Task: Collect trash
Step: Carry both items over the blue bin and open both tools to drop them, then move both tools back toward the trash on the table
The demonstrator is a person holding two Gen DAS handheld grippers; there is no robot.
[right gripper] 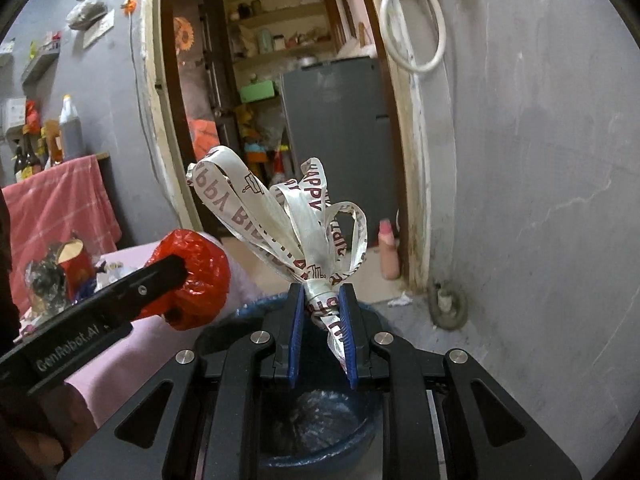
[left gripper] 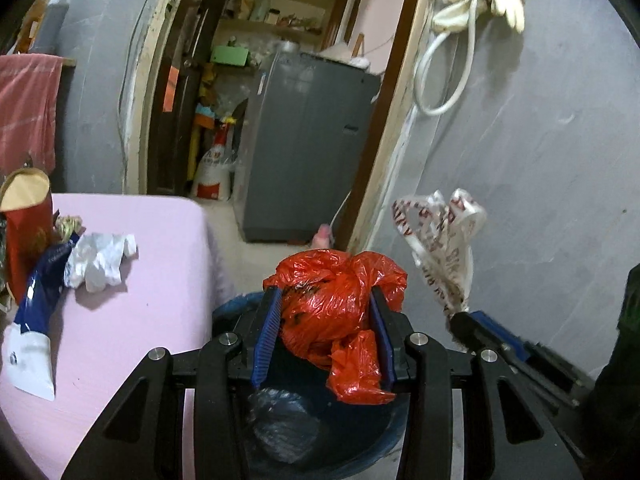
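Left wrist view
Left gripper [left gripper: 326, 328]: jaws partly apart, blue pads pressed on both sides of a crumpled red plastic bag [left gripper: 336, 312].
Red plastic bag: held above the blue bin [left gripper: 240, 304]; a loose flap hangs below the pads.
Blue bin: directly beneath the left gripper; lined with dark plastic, a clear crumpled bag inside.
Right gripper [left gripper: 460, 318]: enters from the right edge, fingers narrow, clamping the white ribbon [left gripper: 440, 236] at its base.
White ribbon: red lettering, loops standing up in front of the grey wall [left gripper: 540, 160].
Pink bed [left gripper: 160, 260]: left of the bin; carries a white crumpled wrapper [left gripper: 100, 260], a blue packet [left gripper: 36, 304] and a red carton [left gripper: 26, 240].
Background: open doorway with a grey refrigerator [left gripper: 308, 148].

Right wrist view
Right gripper [right gripper: 322, 320]: fingers nearly together, pads gripping the knotted part of the white ribbon [right gripper: 292, 216].
White ribbon: loops fan upward above the pads; a short tail hangs below.
Blue bin [right gripper: 320, 432]: under the right gripper.
Left gripper [right gripper: 176, 276]: reaches in from the left, gripping the red plastic bag [right gripper: 200, 276], just beside the bin's rim.
Pink bed [right gripper: 120, 360]: left of the bin; the red carton [right gripper: 76, 264] stands on it.
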